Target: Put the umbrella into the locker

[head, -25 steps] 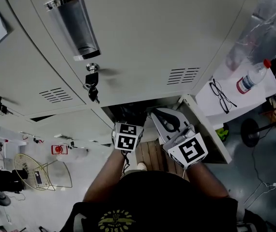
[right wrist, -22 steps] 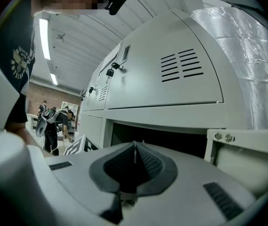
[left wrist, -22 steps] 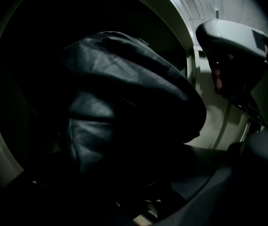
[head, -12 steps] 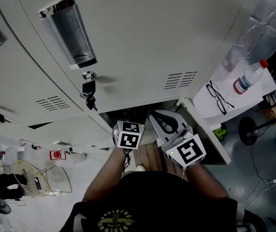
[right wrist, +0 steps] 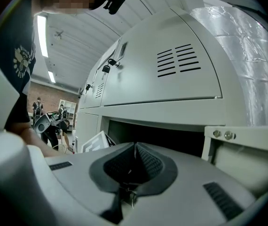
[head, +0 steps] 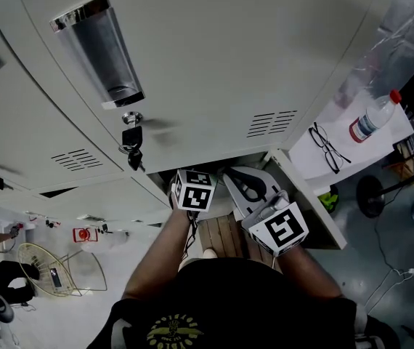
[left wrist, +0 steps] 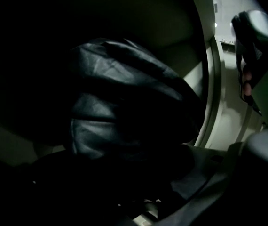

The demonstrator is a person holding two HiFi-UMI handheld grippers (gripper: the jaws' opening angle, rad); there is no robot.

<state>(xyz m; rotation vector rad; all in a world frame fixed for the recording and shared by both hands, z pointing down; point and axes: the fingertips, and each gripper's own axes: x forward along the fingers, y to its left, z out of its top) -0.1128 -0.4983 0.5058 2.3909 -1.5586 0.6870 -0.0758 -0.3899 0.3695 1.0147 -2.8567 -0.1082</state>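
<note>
1. The left fingers (left wrist: 228, 182) stand partly apart. The black fabric of the umbrella (left wrist: 124, 102) fills the space between them, and they grasp it. The light there is very dim.
2. The umbrella is a folded, crumpled black bundle. It lies inside the open compartment of the locker (left wrist: 208, 93), in the dark interior, with the pale rim of the opening just to its right in the left gripper view.
3. The left gripper (head: 195, 189) has its marker cube right at the mouth of that compartment. Its fingers reach inside the locker, out of sight in the head view.
4. The right fingers (right wrist: 77, 182) are clenched together. Their dark pads meet along one line, with nothing between them.
5. The right gripper (right wrist: 135, 147) sits just outside the locker opening and faces it. In the head view it is beside the left gripper, between the opening and the locker door (head: 307, 198).
6. That door is swung open and stands out from the right edge of the compartment.
7. Above the open compartment the locker front is closed. It carries vent slots (head: 272, 122), keys (head: 131, 142) hanging from a lock, and higher up a shiny metal handle (head: 98, 49).
8. To the right of the locker stands a white table (head: 310, 160). On it are a clear bottle (head: 370, 121) with a red cap and a pair of dark-framed glasses (head: 329, 145), which lie nearer the locker than the bottle does.
9. Clear plastic sheeting (head: 403, 27) hangs beyond the bottle, against the locker's right side.
</note>
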